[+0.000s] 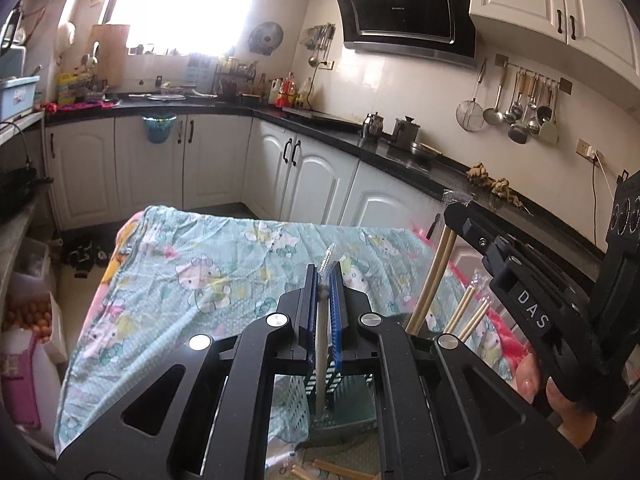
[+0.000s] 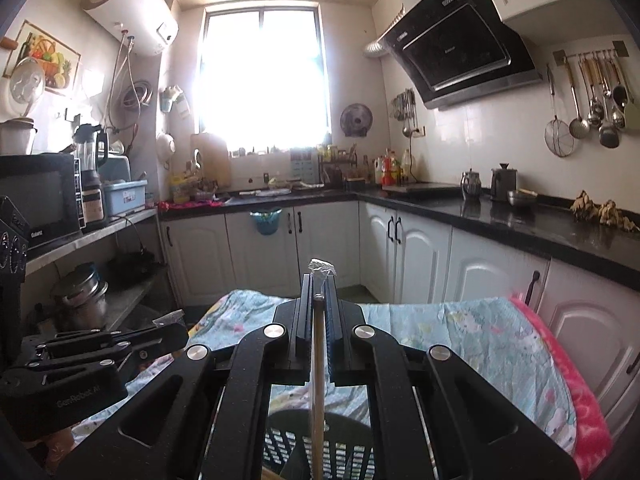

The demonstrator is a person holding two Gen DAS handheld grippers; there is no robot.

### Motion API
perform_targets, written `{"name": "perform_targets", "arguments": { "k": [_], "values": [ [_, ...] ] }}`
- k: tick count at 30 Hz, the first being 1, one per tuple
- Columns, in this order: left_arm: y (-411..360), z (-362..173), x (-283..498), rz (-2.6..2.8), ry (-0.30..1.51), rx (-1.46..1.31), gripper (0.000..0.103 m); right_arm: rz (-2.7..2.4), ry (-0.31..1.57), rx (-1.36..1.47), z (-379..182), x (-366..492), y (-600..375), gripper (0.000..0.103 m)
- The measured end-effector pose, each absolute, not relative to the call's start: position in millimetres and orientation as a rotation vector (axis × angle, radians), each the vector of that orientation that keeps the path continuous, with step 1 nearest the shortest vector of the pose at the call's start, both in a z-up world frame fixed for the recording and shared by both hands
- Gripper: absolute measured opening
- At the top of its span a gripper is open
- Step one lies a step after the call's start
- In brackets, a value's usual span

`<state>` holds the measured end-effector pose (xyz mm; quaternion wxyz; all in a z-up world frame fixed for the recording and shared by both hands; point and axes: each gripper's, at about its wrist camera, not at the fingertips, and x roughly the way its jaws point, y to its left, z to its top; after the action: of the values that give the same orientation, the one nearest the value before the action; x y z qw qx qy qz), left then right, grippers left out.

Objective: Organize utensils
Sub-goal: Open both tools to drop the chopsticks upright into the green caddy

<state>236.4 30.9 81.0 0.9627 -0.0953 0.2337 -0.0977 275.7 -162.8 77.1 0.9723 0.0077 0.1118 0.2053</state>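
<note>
Black "DAS" right gripper (image 1: 456, 208) and "GenRobot AI" left gripper (image 2: 176, 330), jaws pinching wrapped chopsticks (image 1: 325, 280).

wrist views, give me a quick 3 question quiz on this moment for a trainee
1. True or false: both grippers are open and holding nothing.
2. What lies directly below the left gripper?
A. a frying pan
B. a slotted utensil basket
C. a glass bowl
3. Fill in: the table is draped with a light blue cartoon-print ____.

Key
1. False. The left gripper is shut on a wrapped utensil, and the right gripper is shut on wrapped chopsticks.
2. B
3. cloth
</note>
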Motion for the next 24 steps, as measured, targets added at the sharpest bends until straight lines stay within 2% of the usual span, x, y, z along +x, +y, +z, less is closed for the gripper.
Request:
{"name": "perform_targets", "arguments": {
  "k": [4, 7, 9, 10, 13, 15, 17, 20, 22, 24],
  "values": [
    [33.0, 76.1, 234.0, -0.205, 0.489, -0.201, 0.003, 0.421, 0.254, 0.011, 72.7, 271.2, -162.5, 0.008],
    [34.0, 76.1, 229.3, -0.21, 0.494, -0.198, 0.007, 0.425, 0.266, 0.008, 73.7, 268.1, -164.3, 0.019],
    [34.0, 77.2, 226.5, -0.213, 0.493, -0.198, 0.021, 0.421, 0.266, 0.004, 75.5, 263.1, -165.3, 0.025],
    [34.3, 78.7, 223.6, -0.211, 0.49, -0.197, 0.023, 0.417, 0.268, 0.001, 76.6, 261.3, -166.1, 0.029],
    [37.2, 83.6, 215.9, -0.208, 0.477, -0.2, 0.031, 0.413, 0.275, -0.007, 79.4, 253.3, -168.3, 0.034],
    [40.8, 87.4, 210.7, -0.198, 0.468, -0.205, 0.044, 0.411, 0.275, -0.016, 82.0, 248.3, -169.5, 0.037],
    [46.2, 92.7, 203.2, -0.191, 0.454, -0.22, 0.051, 0.407, 0.277, -0.023, 84.5, 243.1, -171.2, 0.042],
    [52.1, 99.9, 193.8, -0.177, 0.438, -0.227, 0.068, 0.405, 0.271, -0.027, 89.1, 232.3, -175.9, 0.048],
    [55.6, 104.8, 187.0, -0.17, 0.429, -0.229, 0.072, 0.405, 0.271, -0.029, 92.0, 226.4, -178.0, 0.052],
    [59.0, 108.3, 180.8, -0.164, 0.425, -0.235, 0.085, 0.403, 0.273, -0.03, 94.5, 219.9, -181.1, 0.056]
  ]
}}
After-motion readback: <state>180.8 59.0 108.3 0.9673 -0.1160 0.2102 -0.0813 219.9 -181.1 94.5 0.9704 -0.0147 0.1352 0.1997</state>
